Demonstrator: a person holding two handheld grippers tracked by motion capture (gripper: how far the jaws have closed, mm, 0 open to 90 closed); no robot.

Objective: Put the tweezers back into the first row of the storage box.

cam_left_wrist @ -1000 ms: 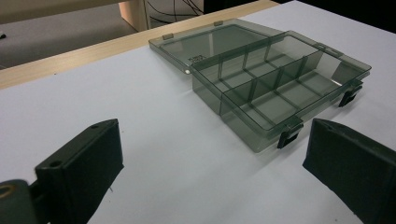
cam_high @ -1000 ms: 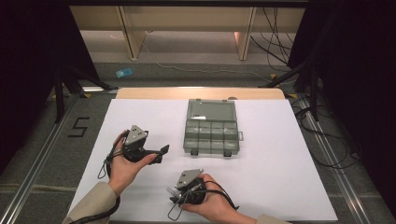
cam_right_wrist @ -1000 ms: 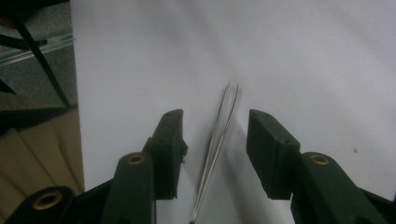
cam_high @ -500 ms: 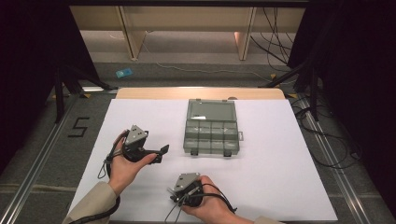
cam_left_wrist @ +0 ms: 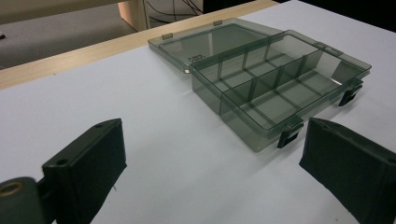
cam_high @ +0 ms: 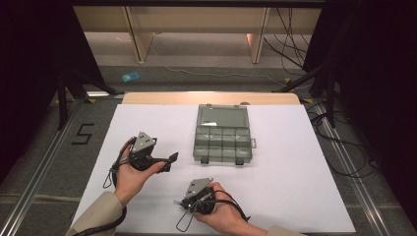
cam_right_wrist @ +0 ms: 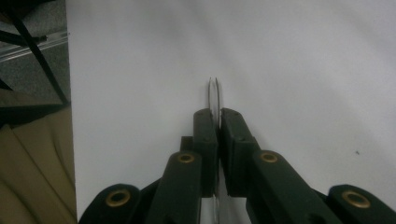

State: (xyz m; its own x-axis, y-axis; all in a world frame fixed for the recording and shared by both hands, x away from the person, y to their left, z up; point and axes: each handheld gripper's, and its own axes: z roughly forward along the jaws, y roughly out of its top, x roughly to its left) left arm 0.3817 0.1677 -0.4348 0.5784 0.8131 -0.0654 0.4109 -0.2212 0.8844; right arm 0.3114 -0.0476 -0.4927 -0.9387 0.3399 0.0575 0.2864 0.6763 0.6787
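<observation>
White paper covers the table; the open box sits mid-sheet. Near of it, the right gripper has just clamped shut, empty; the left gripper gapes toward the box.

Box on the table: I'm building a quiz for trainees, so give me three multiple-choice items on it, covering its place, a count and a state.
1. The box lies:
A. on the floor
B. on the white table top
C. inside a claw

2. Black latches on its front edge:
A. two
B. one
C. four

3. Its lid is:
A. shut
B. taken off and set aside
C. open, laid back flat

Key: 1 B, it rests mid-table in the high view; 2 A, two dark clips hang from the front wall; 3 C, the lid lies behind the compartments, hinged to them.
</observation>
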